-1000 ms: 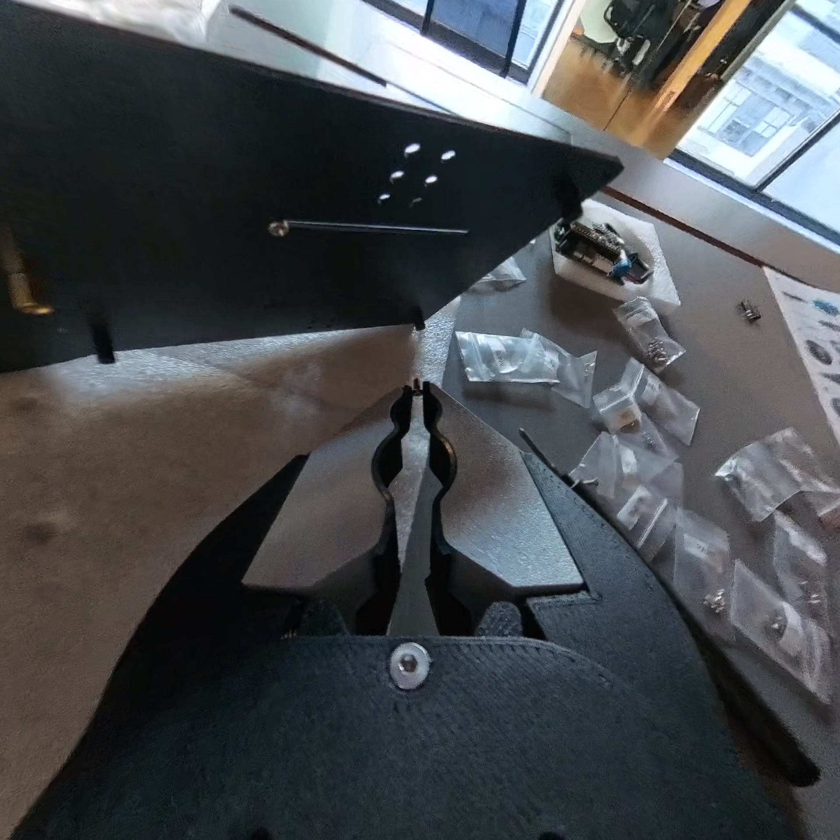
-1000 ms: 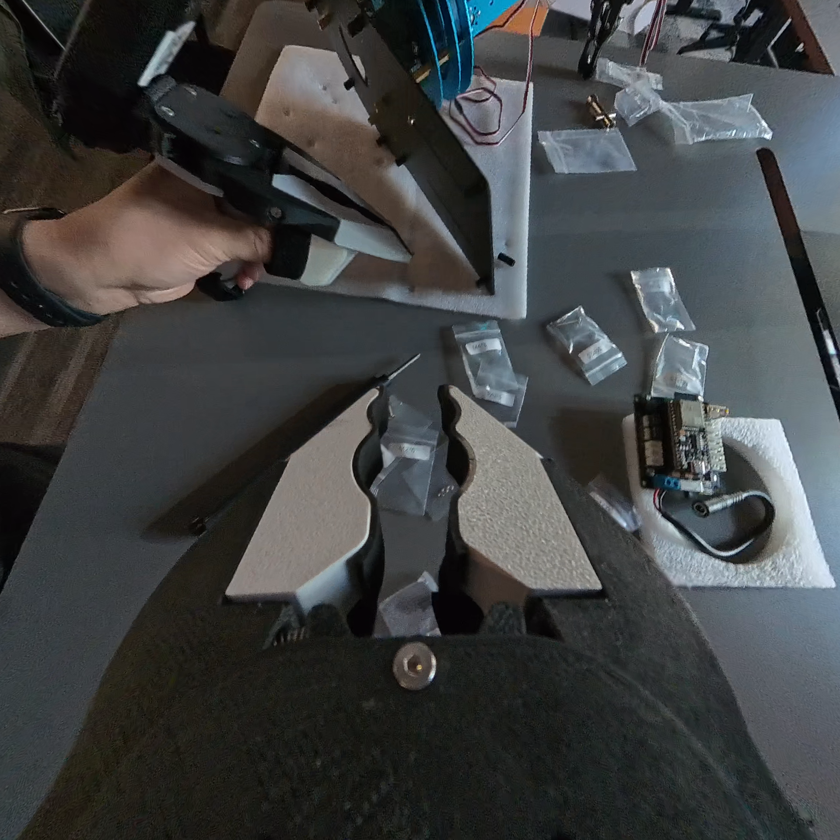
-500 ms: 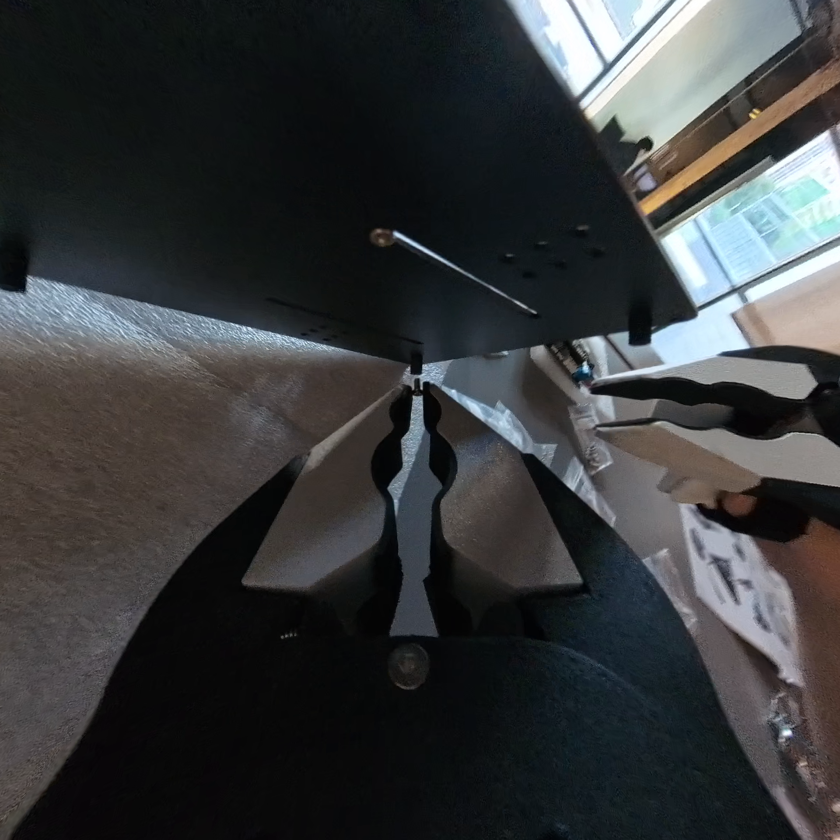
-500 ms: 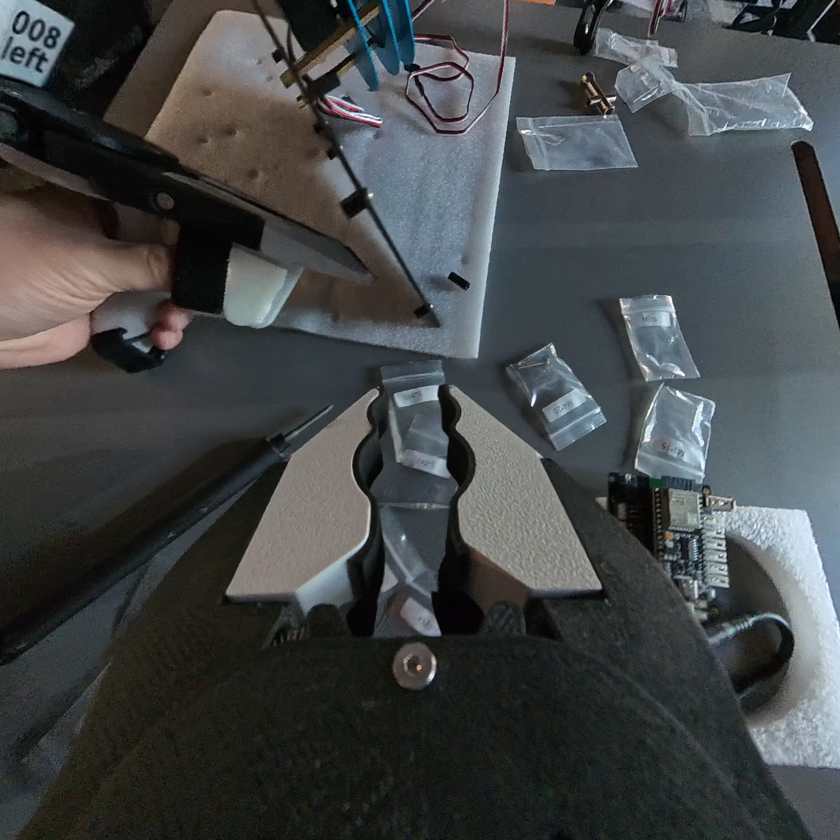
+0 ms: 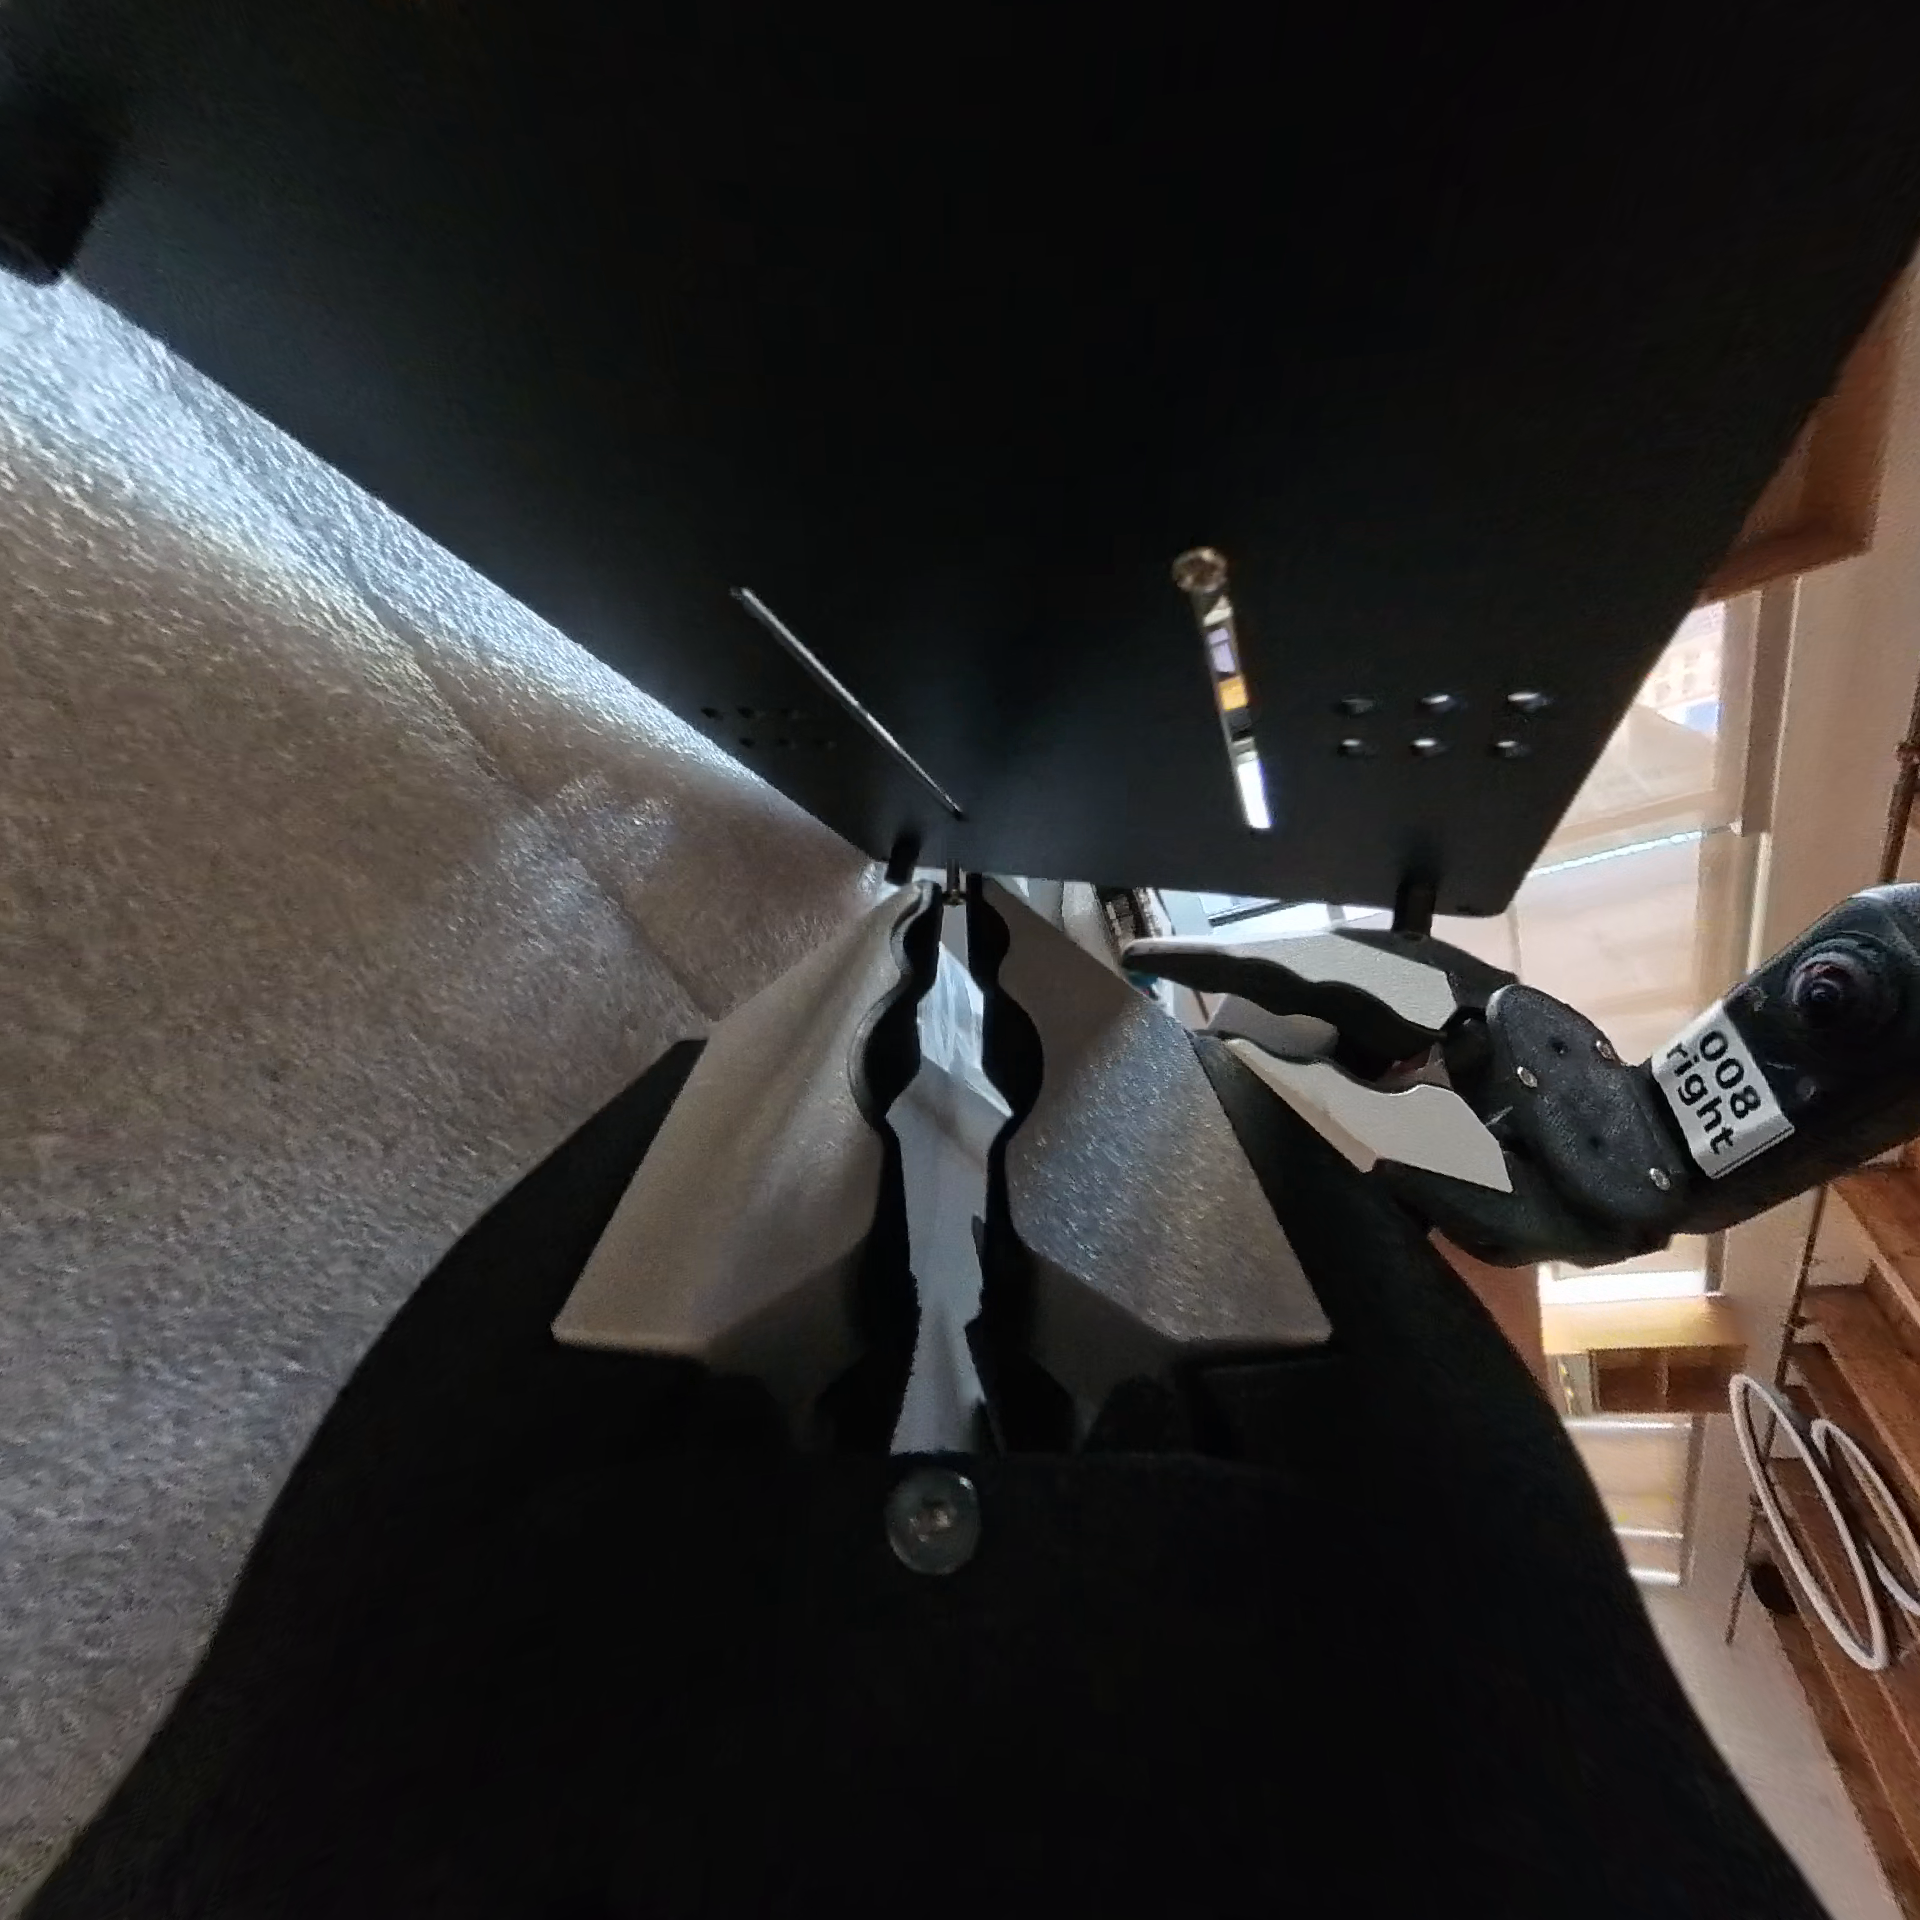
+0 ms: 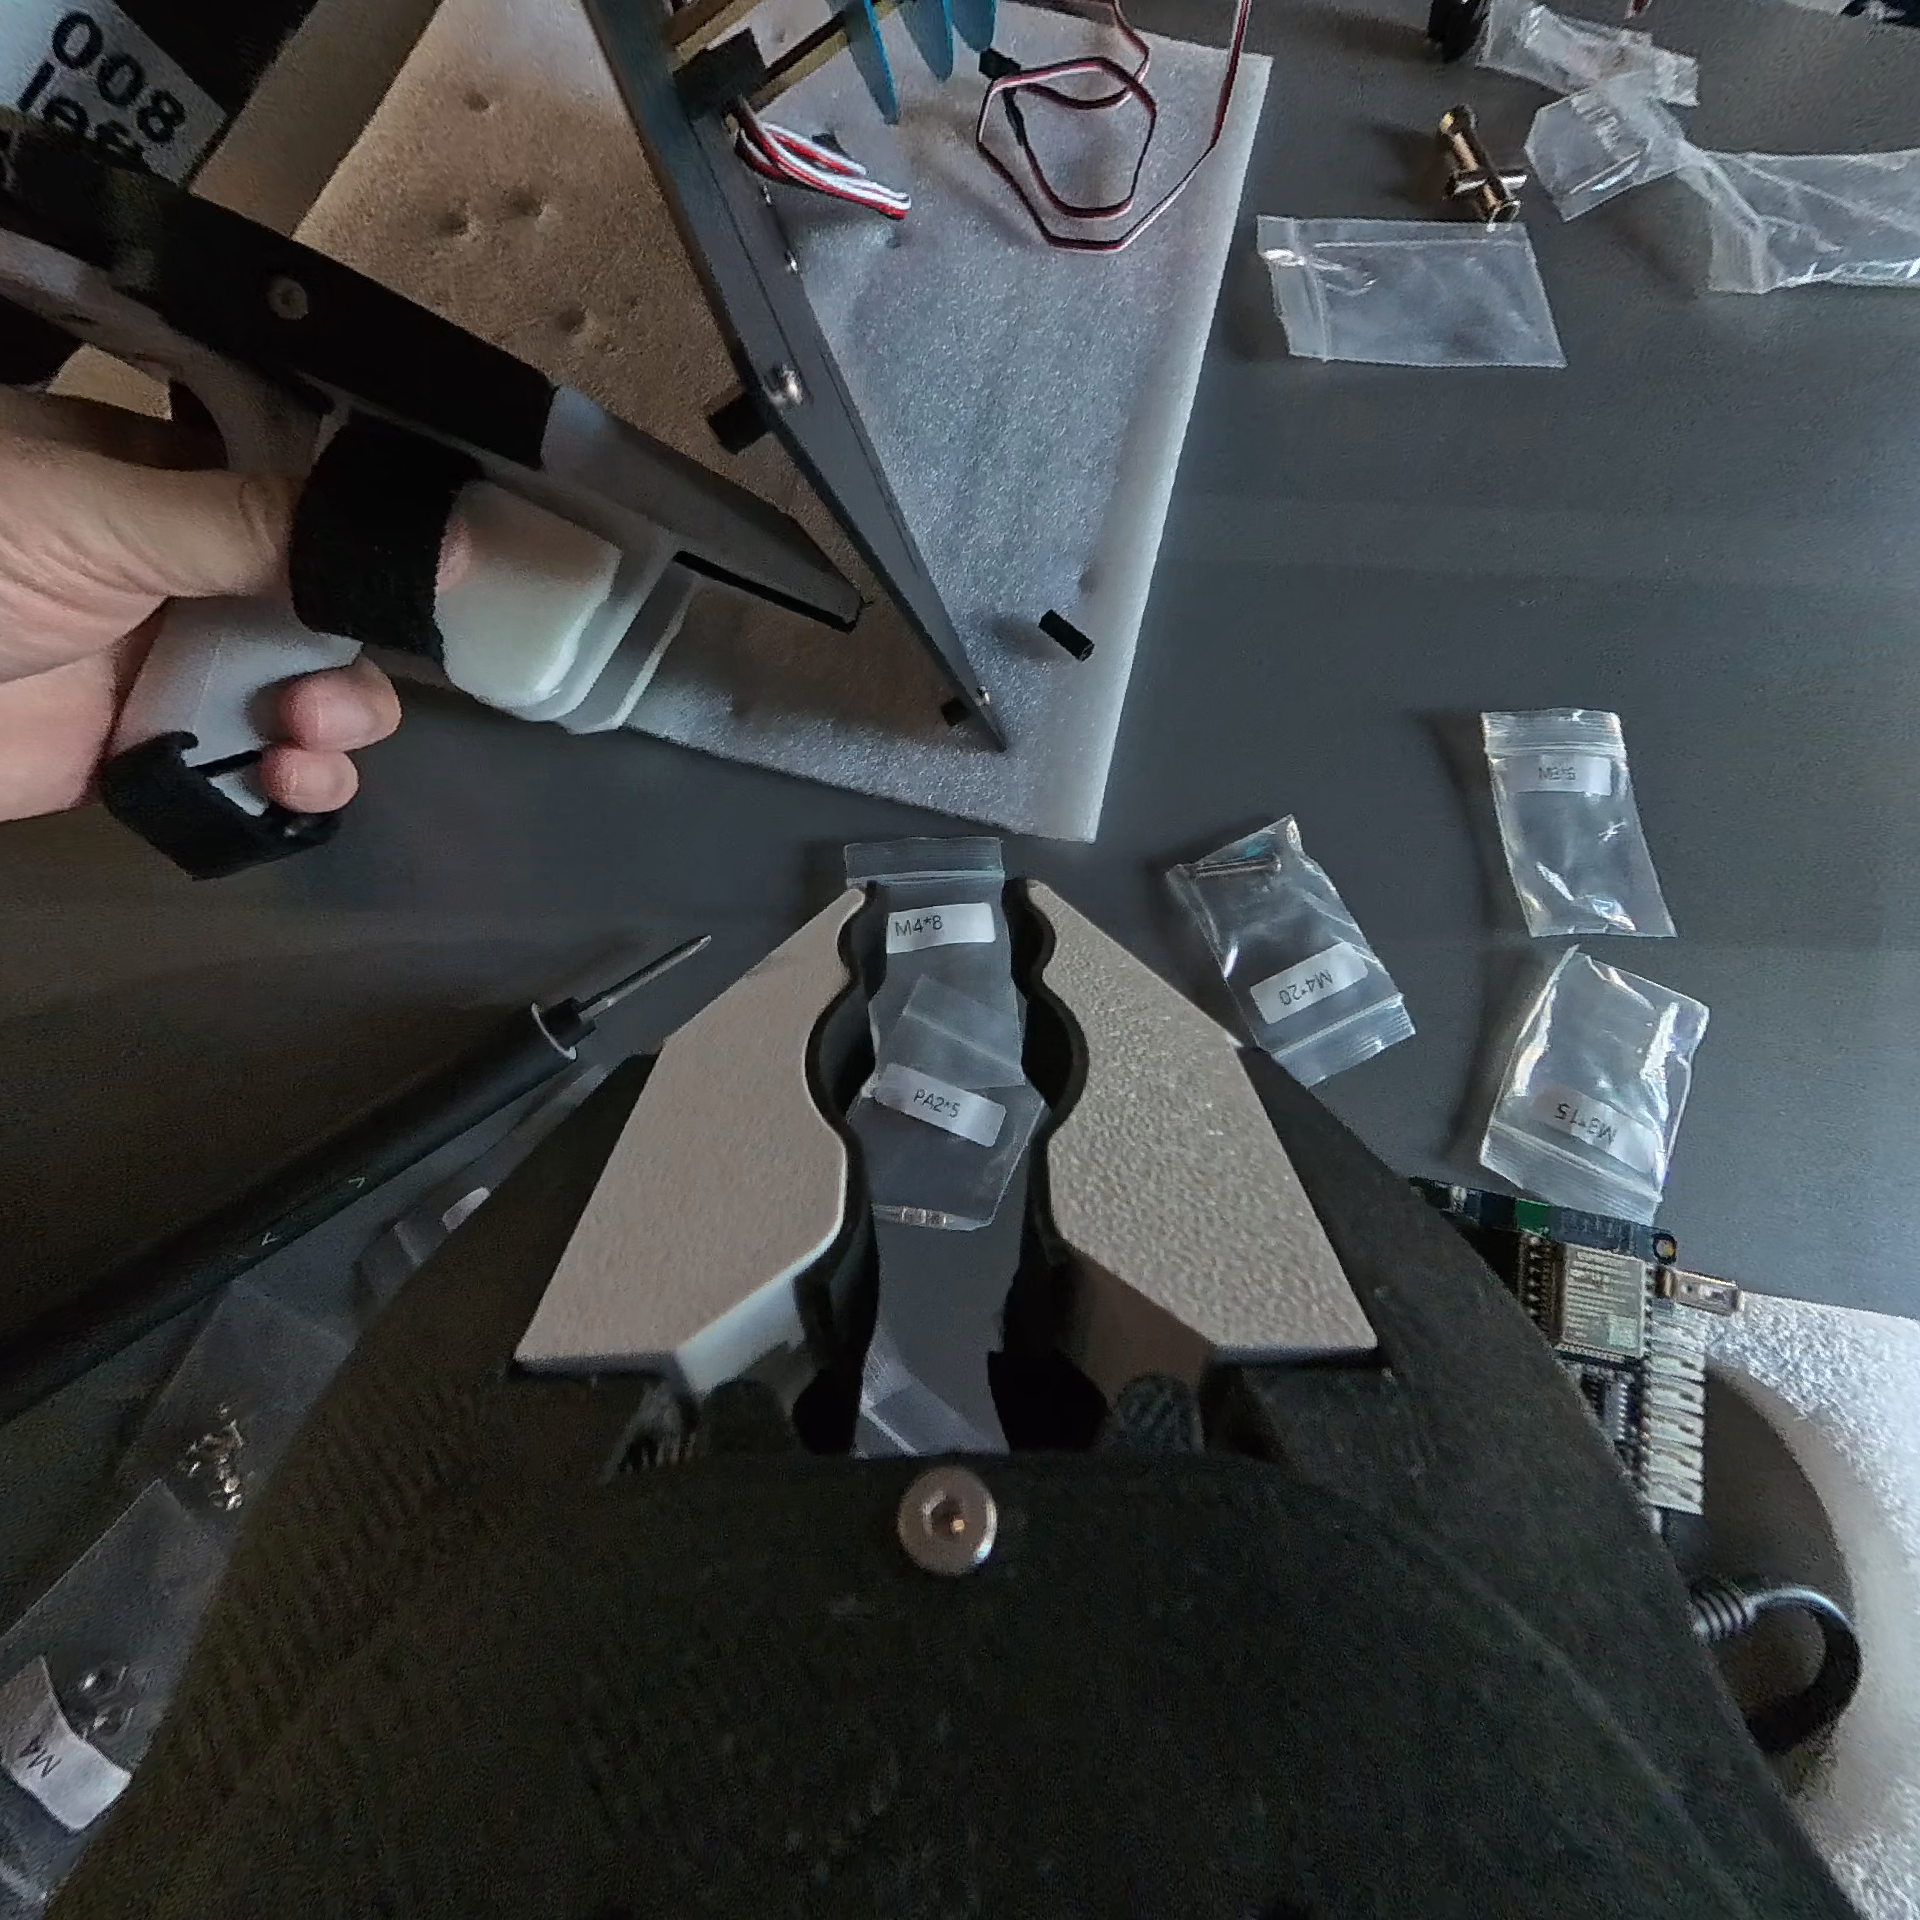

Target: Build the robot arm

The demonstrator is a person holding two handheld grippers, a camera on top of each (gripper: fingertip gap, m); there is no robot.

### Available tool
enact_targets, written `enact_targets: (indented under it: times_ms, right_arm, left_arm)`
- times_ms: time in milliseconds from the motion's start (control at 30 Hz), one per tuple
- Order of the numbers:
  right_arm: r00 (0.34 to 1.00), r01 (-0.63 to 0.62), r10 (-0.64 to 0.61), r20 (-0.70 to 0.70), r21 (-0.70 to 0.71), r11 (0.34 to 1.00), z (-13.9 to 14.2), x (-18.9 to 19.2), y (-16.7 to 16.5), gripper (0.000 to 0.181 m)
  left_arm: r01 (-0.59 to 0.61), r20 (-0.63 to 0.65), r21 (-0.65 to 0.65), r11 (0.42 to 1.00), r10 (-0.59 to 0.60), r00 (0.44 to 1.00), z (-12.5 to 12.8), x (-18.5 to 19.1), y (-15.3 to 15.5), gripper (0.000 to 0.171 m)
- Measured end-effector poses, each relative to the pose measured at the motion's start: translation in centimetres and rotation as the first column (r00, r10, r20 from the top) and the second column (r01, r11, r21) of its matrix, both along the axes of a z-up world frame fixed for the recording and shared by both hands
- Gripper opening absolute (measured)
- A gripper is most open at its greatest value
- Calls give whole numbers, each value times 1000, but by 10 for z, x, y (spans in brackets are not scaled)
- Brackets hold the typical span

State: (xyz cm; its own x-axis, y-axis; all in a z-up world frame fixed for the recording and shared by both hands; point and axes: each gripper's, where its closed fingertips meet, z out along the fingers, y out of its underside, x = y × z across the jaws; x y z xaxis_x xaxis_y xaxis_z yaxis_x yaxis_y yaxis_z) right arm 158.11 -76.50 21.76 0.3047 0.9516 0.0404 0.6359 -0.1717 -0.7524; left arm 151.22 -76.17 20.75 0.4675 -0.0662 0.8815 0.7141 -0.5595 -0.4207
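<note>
Black plate now tilted steeper on the foam sheet — hold your left gripper steady, pinched on the tiny fastener at its lower edge, right gripper spread, clear.

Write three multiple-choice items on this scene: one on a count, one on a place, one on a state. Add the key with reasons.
1. How many round holes form the cluster in the flat black metal plate?
A) three
B) six
C) ten

2. Where does the slim black screwdriver lie?
A) on the black plate
B) inside a bag
C) on the grey table, beside the right tongs

3. How do the right tongs stand?
A) open, holding nothing
B) shut on a bag
C) shut and empty

Key:
1 B: the left wrist view shows two rows of three holes.
2 C: the right wrist view shows it flat on the table next to the tongs.
3 A: a wide gap shows between the fingers, with small clear plastic bags on the table seen through it.
</note>
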Motion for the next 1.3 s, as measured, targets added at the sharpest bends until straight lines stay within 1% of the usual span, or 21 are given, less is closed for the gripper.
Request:
enact_targets:
  times_ms: [67, 100, 133, 167, 233, 267, 333, 367, 400, 433, 467, 533, 600, 700, 767, 800, 867, 1067, 1167, 1233, 1300]
  right_arm:
    - [1000, -8, 7, 14, 6, 1000, -1, 2, -2, 23]
    - [1000, -13, 13, 19, 14, 1000, 0, 3, -3, 23]
    - [1000, -19, 19, 23, 21, 1000, 2, 4, -4, 23]
    - [999, -22, 21, 28, 27, 999, 3, 5, -5, 23]
    - [999, -23, 22, 30, 36, 999, 7, 7, -7, 24]
    - [999, -27, 25, 28, 40, 999, 9, 7, -8, 23]
    - [1000, -25, 24, 19, 50, 998, 13, 8, -9, 23]
    - [1000, -22, 22, 14, 52, 998, 15, 8, -9, 23]
    - [1000, -19, 19, 9, 52, 998, 17, 8, -9, 23]
    - [1000, -15, 15, 3, 52, 999, 19, 9, -9, 24]
    - [1000, -12, 12, -2, 53, 999, 21, 10, -8, 24]
    - [1000, -3, 4, -5, 54, 999, 24, 12, -6, 24]
    - [1000, 5, -4, -7, 60, 998, 27, 15, -5, 24]
    - [1000, 15, -14, -15, 63, 998, 30, 18, -5, 24]
    - [1000, 20, -19, -19, 65, 998, 31, 20, -4, 24]
    - [1000, 22, -20, -19, 62, 998, 31, 21, -4, 24]
    - [1000, 23, -22, -15, 58, 998, 30, 21, -4, 24]
    - [1000, 21, -20, -10, 58, 998, 29, 21, -5, 24]
    - [1000, 16, -15, -8, 60, 998, 29, 21, -5, 24]
    - [1000, 14, -14, -2, 64, 998, 30, 22, -6, 24]
    - [1000, 12, -12, -3, 70, 997, 32, 23, -6, 24]
  left_arm:
    - [40, -6, -45, 998, -40, 999, -3, 2, -7, 2]
    - [70, -46, -65, 995, -74, 996, -5, 2, -12, 2]
    - [100, -119, -71, 992, -108, 987, -6, -1, -16, 2]
    - [136, -214, -78, 988, -150, 965, -7, -4, -21, 2]
    - [174, -423, -73, 982, -188, 886, -6, -14, -27, 2]
    - [182, -530, -58, 982, -185, 828, -6, -20, -29, 2]
    - [205, -709, -63, 977, -188, 680, -12, -28, -33, 3]
    - [220, -762, -69, 973, -194, 618, -17, -28, -36, 3]
    - [237, -793, -89, 967, -213, 571, -23, -27, -40, 4]
    - [247, -811, -116, 962, -235, 536, -30, -26, -43, 3]
    - [250, -825, -110, 962, -229, 517, -31, -26, -45, 4]
    - [269, -842, -109, 957, -233, 487, -31, -25, -48, 4]
    - [296, -843, -116, 948, -252, 475, -31, -21, -51, 14]
    - [300, -854, -112, 947, -246, 458, -31, -21, -54, 19]
    - [285, -869, -97, 954, -220, 443, -31, -22, -54, 18]
    - [267, -876, -86, 960, -200, 439, -30, -24, -54, 14]
    - [239, -879, -76, 968, -179, 442, -29, -27, -52, 10]
    - [227, -882, -81, 970, -176, 437, -30, -28, -50, 9]
    - [247, -882, -90, 965, -192, 431, -30, -27, -54, 12]
    - [262, -891, -102, 960, -205, 405, -30, -29, -59, 12]
    - [269, -915, -86, 959, -183, 359, -27, -33, -62, 12]
